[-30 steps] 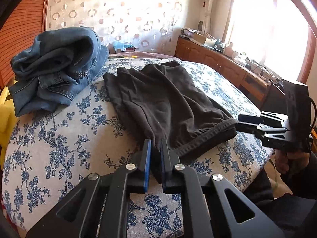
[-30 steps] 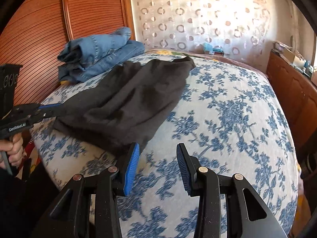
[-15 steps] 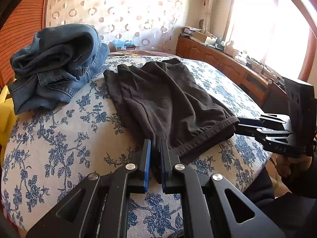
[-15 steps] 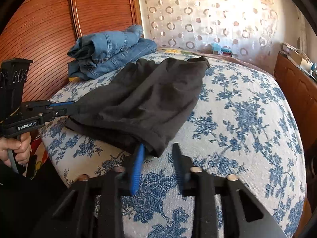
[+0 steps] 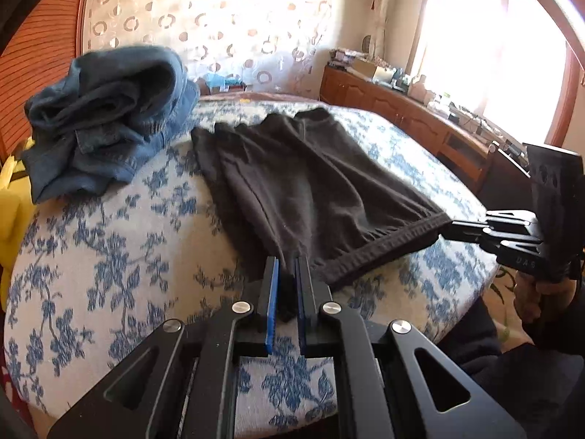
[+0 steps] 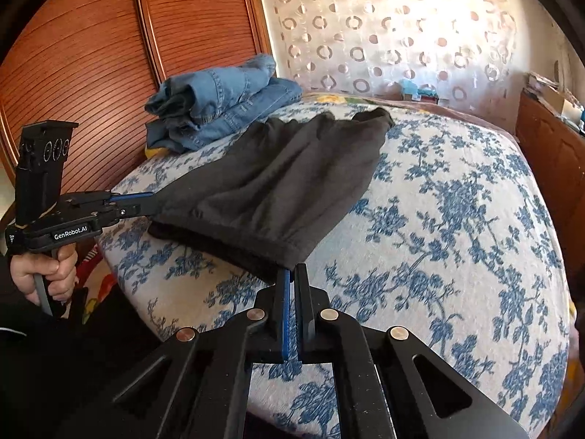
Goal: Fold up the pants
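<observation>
The black pants (image 5: 310, 190) lie flat on the bed, waistband nearest me and legs pointing away; they also show in the right wrist view (image 6: 278, 190). My left gripper (image 5: 287, 267) is shut on one end of the waistband and appears from the side in the right wrist view (image 6: 150, 205). My right gripper (image 6: 292, 274) is shut on the other end of the waistband and appears in the left wrist view (image 5: 448, 228). Both hold the waistband near the bed's front edge.
A pile of blue jeans (image 5: 106, 120) lies at the far left of the floral bedspread (image 6: 457, 219), just beyond the pants. A wooden dresser (image 5: 402, 109) runs along the right. A wooden wardrobe (image 6: 91, 55) stands on the left.
My right gripper moved in from open and closed on the right end of the waistband. The left gripper kept its hold. The waistband is now stretched between them.
</observation>
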### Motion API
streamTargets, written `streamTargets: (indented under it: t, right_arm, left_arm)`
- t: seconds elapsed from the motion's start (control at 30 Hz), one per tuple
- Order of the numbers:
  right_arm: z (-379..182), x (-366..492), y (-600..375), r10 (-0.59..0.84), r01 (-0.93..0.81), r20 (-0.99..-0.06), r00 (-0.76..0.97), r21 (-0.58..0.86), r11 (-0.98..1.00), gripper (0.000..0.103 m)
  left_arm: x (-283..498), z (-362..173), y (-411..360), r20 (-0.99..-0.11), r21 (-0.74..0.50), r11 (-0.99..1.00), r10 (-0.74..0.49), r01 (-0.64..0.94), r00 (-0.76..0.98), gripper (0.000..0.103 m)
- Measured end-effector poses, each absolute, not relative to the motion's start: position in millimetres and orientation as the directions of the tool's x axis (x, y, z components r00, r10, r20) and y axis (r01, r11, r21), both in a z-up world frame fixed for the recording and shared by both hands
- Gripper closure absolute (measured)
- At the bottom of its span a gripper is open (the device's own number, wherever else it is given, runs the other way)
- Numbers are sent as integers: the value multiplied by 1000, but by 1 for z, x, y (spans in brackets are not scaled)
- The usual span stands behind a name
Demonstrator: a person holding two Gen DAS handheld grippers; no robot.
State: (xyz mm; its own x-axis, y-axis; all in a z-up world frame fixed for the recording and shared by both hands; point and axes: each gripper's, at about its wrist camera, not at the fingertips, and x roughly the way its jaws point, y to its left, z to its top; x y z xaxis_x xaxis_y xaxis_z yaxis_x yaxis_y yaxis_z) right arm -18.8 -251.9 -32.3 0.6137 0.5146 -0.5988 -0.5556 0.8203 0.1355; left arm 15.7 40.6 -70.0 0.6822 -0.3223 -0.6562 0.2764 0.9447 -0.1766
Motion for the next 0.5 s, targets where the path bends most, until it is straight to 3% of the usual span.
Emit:
streamTargets:
  t: [0.5]
  right_arm:
    - [-18, -19, -266, 500, -515, -589, 634, 161, 842, 100]
  left_arm:
    - [12, -76, 43, -671, -176, 949, -309, 260, 674, 93]
